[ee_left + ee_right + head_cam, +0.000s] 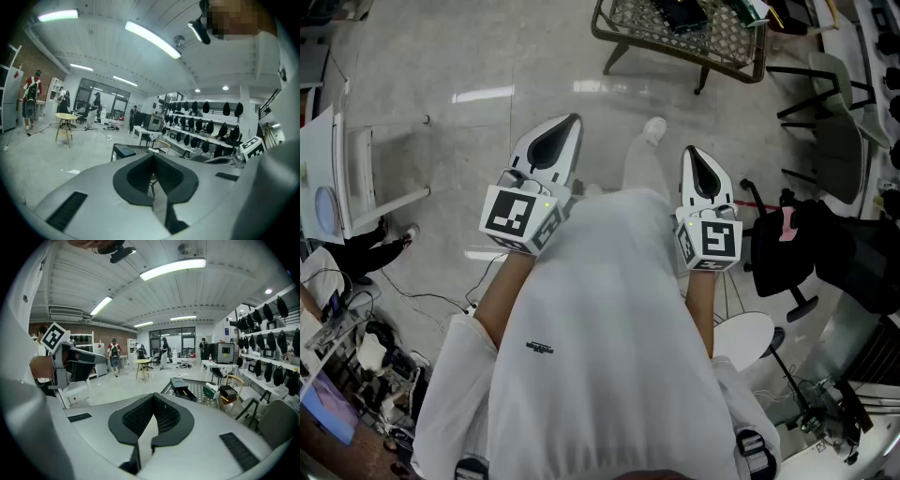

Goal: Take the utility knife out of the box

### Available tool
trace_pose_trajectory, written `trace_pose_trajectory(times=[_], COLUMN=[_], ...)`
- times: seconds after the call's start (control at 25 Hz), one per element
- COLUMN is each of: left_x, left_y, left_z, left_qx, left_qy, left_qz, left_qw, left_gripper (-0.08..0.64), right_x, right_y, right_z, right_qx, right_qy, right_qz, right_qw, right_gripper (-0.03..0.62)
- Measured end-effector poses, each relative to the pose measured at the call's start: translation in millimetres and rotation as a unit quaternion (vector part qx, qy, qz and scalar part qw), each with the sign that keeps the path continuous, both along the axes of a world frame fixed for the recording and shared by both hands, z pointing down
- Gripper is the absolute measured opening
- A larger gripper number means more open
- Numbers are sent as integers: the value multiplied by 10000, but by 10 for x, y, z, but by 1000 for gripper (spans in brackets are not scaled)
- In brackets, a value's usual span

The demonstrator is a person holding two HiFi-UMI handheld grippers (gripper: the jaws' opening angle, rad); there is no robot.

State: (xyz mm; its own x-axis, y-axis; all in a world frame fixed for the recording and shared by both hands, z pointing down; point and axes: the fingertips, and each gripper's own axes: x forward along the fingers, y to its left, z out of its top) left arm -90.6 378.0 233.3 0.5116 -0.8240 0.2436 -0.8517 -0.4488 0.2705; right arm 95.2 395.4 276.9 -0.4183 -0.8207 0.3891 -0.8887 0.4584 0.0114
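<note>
I stand on a grey floor with both grippers held close to my white shirt. My left gripper [565,122] [153,161] is shut, with nothing between its jaws. My right gripper [689,152] [153,401] is shut and empty as well. Ahead stands a low mesh-topped table [727,42] [206,397]. On it lies an open black box [680,14] [184,389] with a small yellow thing [185,392] inside. Whether that is the utility knife is too small to tell. Both grippers are well short of the table.
A black office chair [787,248] and a white stool [745,337] stand at my right. A white chair [370,183] and floor cables [441,300] are on my left. Farther off are a round wooden table [143,363], several people and wall shelves [206,124].
</note>
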Motion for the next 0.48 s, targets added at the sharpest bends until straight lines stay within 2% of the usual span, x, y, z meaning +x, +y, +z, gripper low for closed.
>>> trace_pose_trajectory(times=[0.12, 0.28, 0.48], left_x=[78, 229, 401], left_y=[272, 396, 339], left_z=[1, 0, -42], left_qx=[-37, -86, -77], left_qy=[27, 71, -2], left_qz=[-21, 12, 152], left_qw=[10000, 9999, 9999], left_gripper=[0, 0, 0], right_x=[35, 94, 121], right_y=[259, 372, 232], right_z=[-121, -192, -263], right_qx=[69, 163, 361], right_qy=[-24, -104, -109], right_qz=[-84, -56, -121], right_qw=[9999, 9998, 9992], right_gripper=[-2, -3, -2])
